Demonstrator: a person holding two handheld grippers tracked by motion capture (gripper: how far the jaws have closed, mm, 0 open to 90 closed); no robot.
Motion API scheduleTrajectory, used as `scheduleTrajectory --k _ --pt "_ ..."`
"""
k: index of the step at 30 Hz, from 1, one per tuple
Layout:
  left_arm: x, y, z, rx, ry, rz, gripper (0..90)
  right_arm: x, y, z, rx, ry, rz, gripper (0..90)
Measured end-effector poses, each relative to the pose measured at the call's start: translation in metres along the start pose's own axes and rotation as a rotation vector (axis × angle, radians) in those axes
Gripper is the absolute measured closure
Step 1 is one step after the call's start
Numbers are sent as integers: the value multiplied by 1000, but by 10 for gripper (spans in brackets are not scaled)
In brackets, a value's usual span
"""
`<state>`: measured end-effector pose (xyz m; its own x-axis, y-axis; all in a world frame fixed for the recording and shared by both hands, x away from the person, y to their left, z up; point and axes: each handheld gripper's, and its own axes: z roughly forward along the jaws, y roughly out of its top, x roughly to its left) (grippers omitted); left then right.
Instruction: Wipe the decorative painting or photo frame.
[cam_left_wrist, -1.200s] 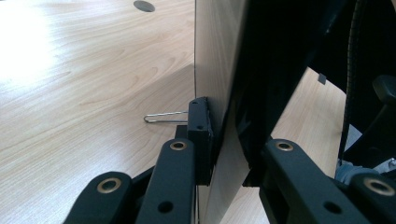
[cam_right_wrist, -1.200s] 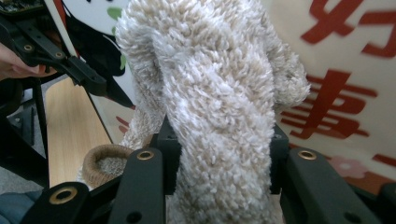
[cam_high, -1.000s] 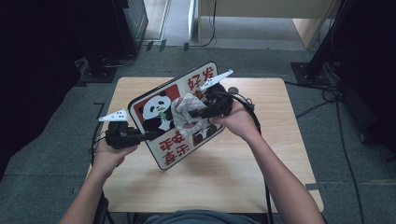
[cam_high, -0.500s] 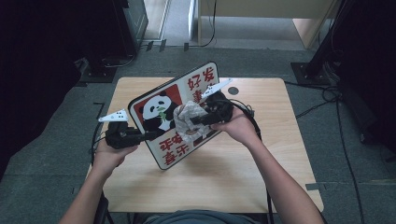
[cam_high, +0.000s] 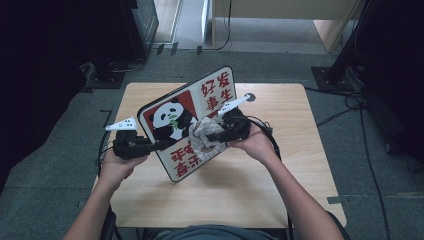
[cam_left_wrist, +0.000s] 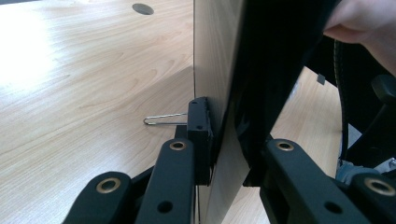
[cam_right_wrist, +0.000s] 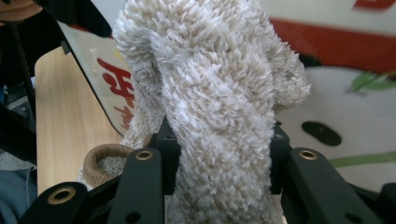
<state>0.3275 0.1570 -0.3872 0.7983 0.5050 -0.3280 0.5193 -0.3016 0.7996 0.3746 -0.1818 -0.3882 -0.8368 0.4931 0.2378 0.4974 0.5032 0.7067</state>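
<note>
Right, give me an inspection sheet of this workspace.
Surface: light wooden table, round grommet hole.
Job's things: panda sign board held tilted on edge; fluffy beige cloth pressed on its face.
Clutter: nothing seen.
Grippers: left claw shut on the board's edge; right claw shut on the cloth.
Cables: black cable trails from the right claw; more on the floor.
Surroundings: grey carpet, dark stands.
</note>
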Motion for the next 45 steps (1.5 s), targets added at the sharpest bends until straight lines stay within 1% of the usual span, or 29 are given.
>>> scheduleTrajectory --k 8,11,12,18,21,24,25,29,34,40,42,43,45 --pt "0 0 0 0 2 3 794 -2 -15 8 8 5 14 624" --pt "0 0 0 0 2 2 794 -3 -18 10 9 5 14 624" --pt "0 0 0 0 2 3 794 -3 -20 12 17 7 13 624" --pt "0 0 0 1 1 0 794 -5 -28 16 13 9 8 624" --pt "0 0 0 1 1 1 794 -5 -34 21 32 8 11 624" --pt "0 0 0 1 1 1 793 -6 -38 23 27 10 6 624" --pt "0 0 0 1 1 2 793 -7 -43 25 24 13 8 624" --pt "0 0 0 1 2 3 793 -9 -51 30 25 18 10 623" --pt "0 0 0 1 2 6 793 -10 -61 37 57 15 25 624" --pt "-1 0 0 1 2 7 792 -12 -69 41 60 19 26 623" --pt "-1 0 0 1 2 6 792 -13 -73 44 87 15 30 623" --pt "-1 0 0 2 0 6 792 -14 -75 46 100 14 25 623" --pt "0 1 0 4 4 4 792 -16 -77 48 107 22 8 623"
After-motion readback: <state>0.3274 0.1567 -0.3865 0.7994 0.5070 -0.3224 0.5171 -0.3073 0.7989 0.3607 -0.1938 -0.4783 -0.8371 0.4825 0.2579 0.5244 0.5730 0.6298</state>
